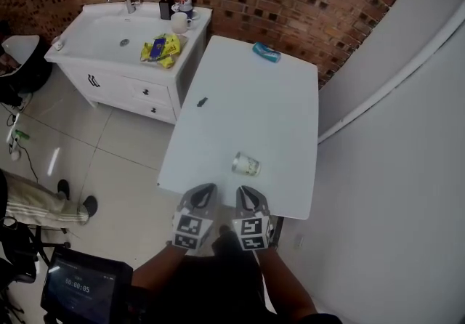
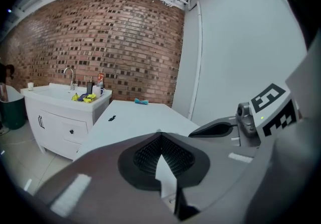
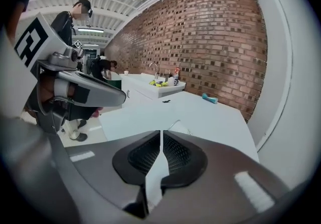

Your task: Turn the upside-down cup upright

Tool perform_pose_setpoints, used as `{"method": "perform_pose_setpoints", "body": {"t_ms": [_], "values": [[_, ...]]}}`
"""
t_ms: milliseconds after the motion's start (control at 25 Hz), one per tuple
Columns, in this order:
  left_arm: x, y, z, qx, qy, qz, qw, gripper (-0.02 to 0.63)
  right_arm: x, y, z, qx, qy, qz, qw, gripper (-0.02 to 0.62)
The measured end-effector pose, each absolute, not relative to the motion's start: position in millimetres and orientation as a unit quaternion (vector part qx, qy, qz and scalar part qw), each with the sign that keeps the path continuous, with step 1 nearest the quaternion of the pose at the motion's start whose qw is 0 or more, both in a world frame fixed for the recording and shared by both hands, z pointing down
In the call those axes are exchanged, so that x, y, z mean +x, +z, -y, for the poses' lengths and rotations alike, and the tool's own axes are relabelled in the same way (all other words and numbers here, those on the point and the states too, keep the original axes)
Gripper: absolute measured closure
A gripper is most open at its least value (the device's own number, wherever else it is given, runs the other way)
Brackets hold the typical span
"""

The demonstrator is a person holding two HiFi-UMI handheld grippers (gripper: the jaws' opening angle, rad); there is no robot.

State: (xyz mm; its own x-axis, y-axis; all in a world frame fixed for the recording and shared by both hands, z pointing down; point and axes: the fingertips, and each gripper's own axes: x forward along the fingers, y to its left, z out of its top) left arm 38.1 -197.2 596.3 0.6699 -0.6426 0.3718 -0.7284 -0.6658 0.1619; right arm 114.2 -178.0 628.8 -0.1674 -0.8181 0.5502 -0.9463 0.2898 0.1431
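Note:
A small clear cup (image 1: pixel 245 164) sits on the white table (image 1: pixel 283 112) near its front edge; which way up it stands I cannot tell. My left gripper (image 1: pixel 205 192) and right gripper (image 1: pixel 245 194) hover side by side at that edge, just short of the cup. The right one points at the cup (image 3: pixel 180 128), which peeks over its jaw tips. The right gripper (image 3: pixel 161 133) shows only a thin slit between its jaws, with nothing in it. The left gripper (image 2: pixel 159 134) has its tips together and is empty. The cup is hidden in the left gripper view.
A blue object (image 1: pixel 266 52) lies at the table's far end and a small dark item (image 1: pixel 202 102) at its left side. A white sink cabinet (image 1: pixel 123 61) stands to the left, a grey wall (image 1: pixel 392 170) to the right. A person's legs (image 1: pixel 43 203) are on the floor at the left.

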Motion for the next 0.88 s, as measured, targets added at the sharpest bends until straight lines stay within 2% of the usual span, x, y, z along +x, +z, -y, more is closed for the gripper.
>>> {"method": "perform_pose_setpoints", "body": {"t_ms": [120, 280, 480, 680, 880], "values": [[43, 601, 206, 0.901, 0.148, 0.38, 0.149, 0.606, 119, 633, 189, 0.569, 0.124, 0.759, 0.293, 0.558], [47, 601, 216, 0.9, 0.15, 0.382, 0.15, 0.606, 119, 644, 197, 0.536, 0.115, 0.758, 0.353, 0.489], [46, 605, 223, 0.896, 0.147, 0.388, 0.158, 0.605, 127, 654, 209, 0.494, 0.043, 0.737, 0.459, 0.382], [43, 607, 227, 0.893, 0.145, 0.394, 0.164, 0.606, 131, 665, 224, 0.437, -0.022, 0.716, 0.545, 0.357], [34, 611, 229, 0.885, 0.147, 0.407, 0.169, 0.606, 128, 680, 231, 0.392, -0.007, 0.688, 0.611, 0.321]]}}
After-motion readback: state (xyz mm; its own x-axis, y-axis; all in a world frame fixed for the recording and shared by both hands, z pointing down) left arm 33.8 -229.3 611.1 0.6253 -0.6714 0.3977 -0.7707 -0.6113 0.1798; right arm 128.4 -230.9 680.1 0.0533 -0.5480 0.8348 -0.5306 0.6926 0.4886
